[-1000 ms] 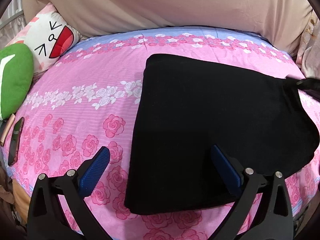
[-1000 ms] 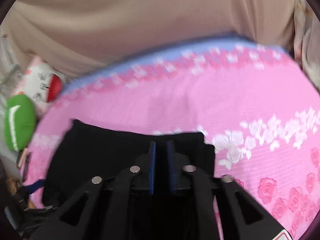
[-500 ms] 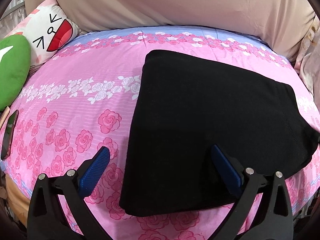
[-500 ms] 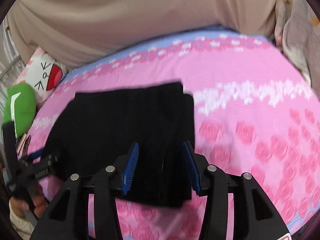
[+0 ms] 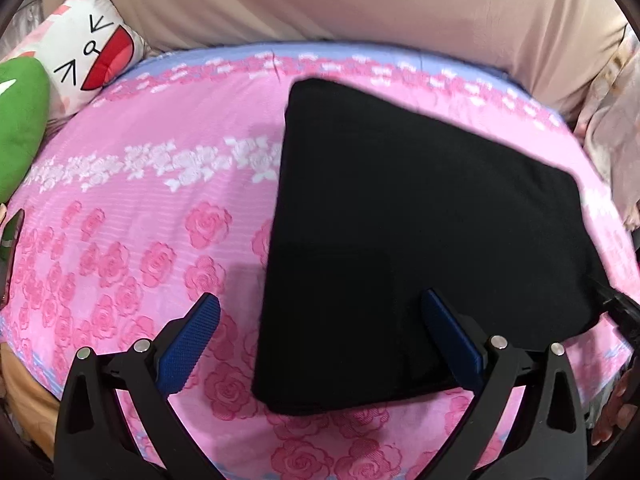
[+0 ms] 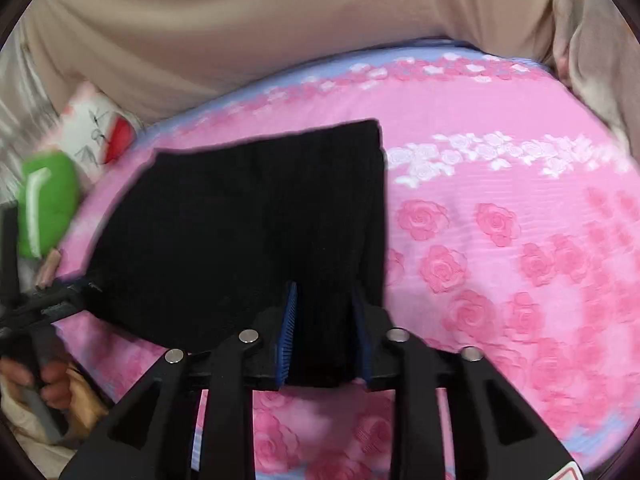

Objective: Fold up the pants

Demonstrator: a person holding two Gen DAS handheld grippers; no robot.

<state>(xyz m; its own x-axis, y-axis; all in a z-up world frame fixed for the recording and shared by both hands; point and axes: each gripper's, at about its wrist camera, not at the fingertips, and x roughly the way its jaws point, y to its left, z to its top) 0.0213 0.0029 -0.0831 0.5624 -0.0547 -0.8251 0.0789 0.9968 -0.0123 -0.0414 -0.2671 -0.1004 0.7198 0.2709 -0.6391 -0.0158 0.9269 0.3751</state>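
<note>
The pants (image 5: 420, 232) lie as a flat black folded stack on the pink sheet (image 5: 132, 184) of the bed, toward its right half in the left wrist view, with sheet showing all round.

The right gripper (image 6: 325, 332) is at the stack's near right corner, its jaws closing with the black cloth between them; whether the pads already press the cloth is hard to tell, as the fabric is dark and the picture blurred. The left gripper (image 5: 320, 344) hovers above the near left edge with its jaws spread wide and nothing gripped: one finger is over bare sheet, the other over the cloth.

Risks, as I judge them:
- The right jaws may catch only the top layer, so a lift would peel the stack open rather than carry the fold.
- They may pinch the sheet along with the cloth and drag it.
- With just one corner held, the far side could sag and skew the edges; the left gripper, not yet on the cloth, gives no support.

No container is in view. A white pillow (image 5: 86, 50) and a green cushion (image 5: 20, 128) sit at the bed's far left, well apart from the pants.
</note>
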